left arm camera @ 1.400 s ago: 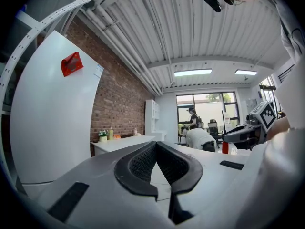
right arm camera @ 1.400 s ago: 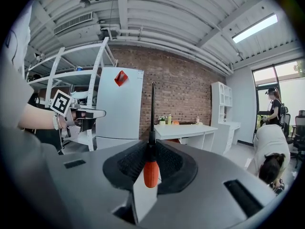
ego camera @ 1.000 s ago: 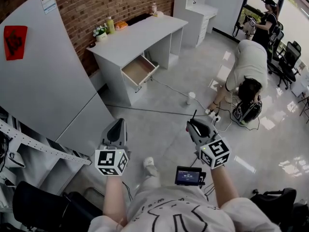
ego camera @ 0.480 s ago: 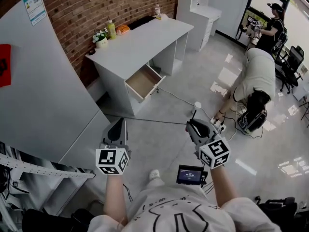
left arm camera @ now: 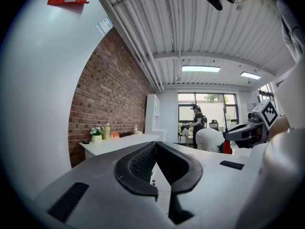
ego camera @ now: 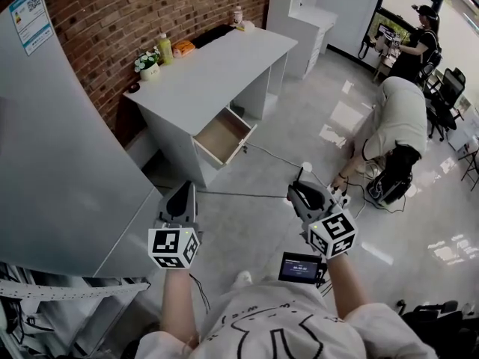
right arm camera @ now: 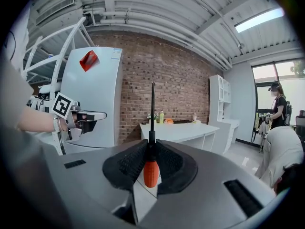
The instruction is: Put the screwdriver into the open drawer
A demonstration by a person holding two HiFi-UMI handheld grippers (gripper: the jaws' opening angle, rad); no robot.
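The orange-handled, black-shafted screwdriver [right arm camera: 151,171] is showing its orange between the black ribbed pads [right arm camera: 128,163] of the grey plastic right gripper [right arm camera: 151,147]. The grey plastic left gripper [left arm camera: 156,149] is wearing matching black pads. The right gripper's cube [ego camera: 331,234] is carrying black-and-white square markers. The pale grey desk [ego camera: 217,62] is showing a tan lining in its open drawer [ego camera: 221,137]. The red-brown brick wall [ego camera: 135,6] is running in pale mortar lines. A red tag [right arm camera: 89,60] is standing out on the white fridge [right arm camera: 97,109].
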